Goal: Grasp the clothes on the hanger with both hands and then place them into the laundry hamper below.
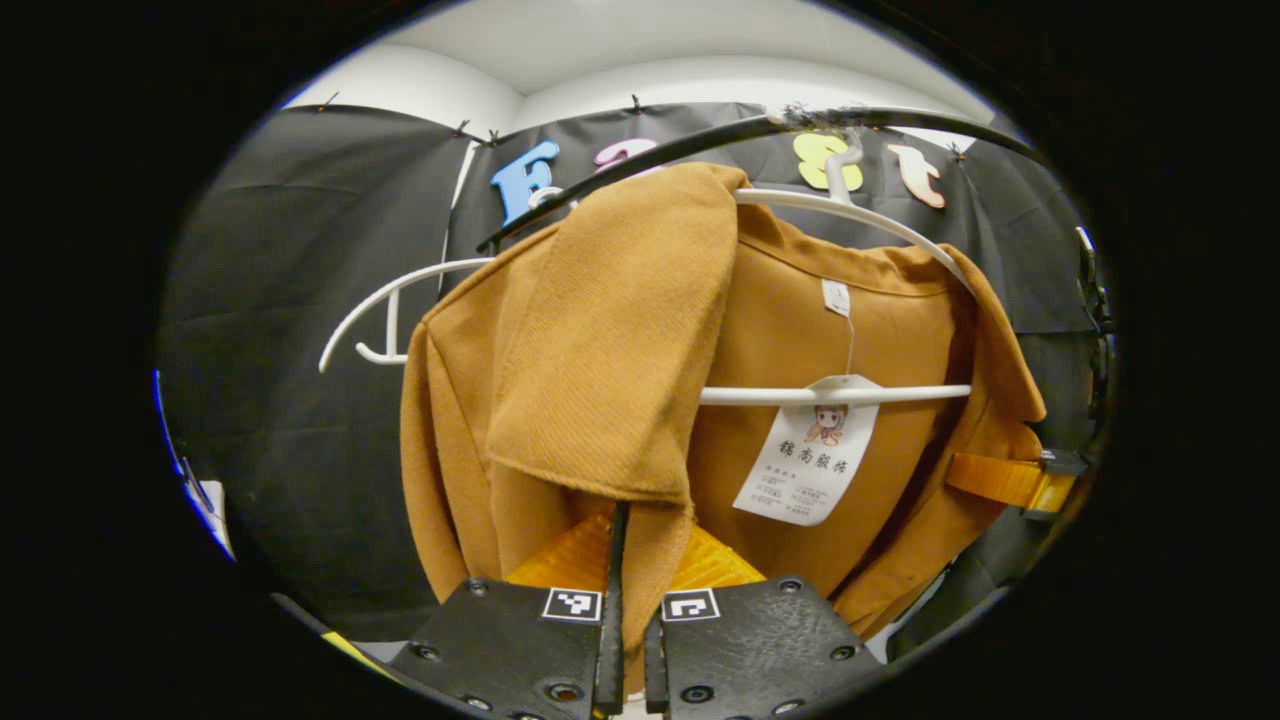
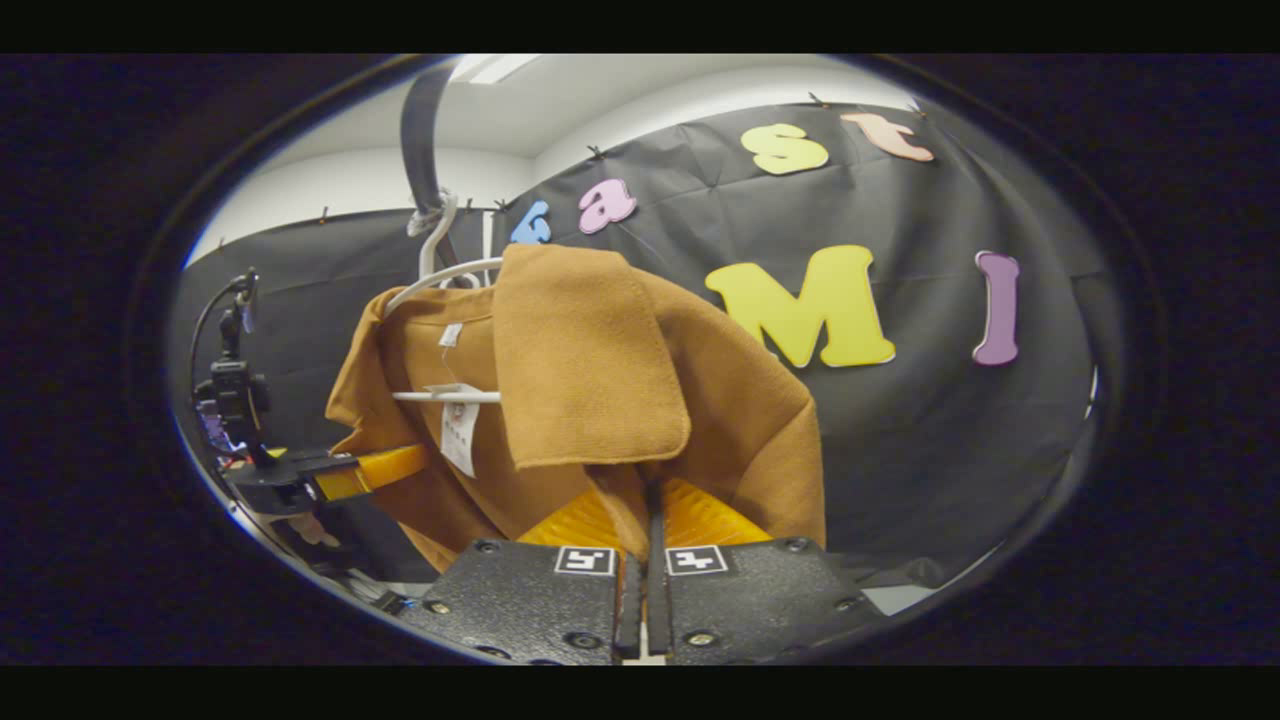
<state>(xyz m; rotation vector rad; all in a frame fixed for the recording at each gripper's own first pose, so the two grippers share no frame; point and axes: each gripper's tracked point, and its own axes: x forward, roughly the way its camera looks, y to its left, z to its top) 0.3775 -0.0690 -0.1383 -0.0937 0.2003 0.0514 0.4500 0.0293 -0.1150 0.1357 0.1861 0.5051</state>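
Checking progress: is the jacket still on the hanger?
On. The jacket drapes over the white hanger, one collar flap folded over its shoulder.

A recording booth, not a home. Black cloth (image 2: 960, 440) is pinned across white walls (image 1: 420, 95). A camera rig (image 2: 232, 385) stands beside it.

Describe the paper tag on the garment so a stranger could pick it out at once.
Start at the dark rail across the top, where a white hanger carries a brown jacket. Look inside the jacket's open front, just below the hanger's horizontal bar. The paper tag dangles there on a thin string from a small white neck label; it is the larger, printed white card.
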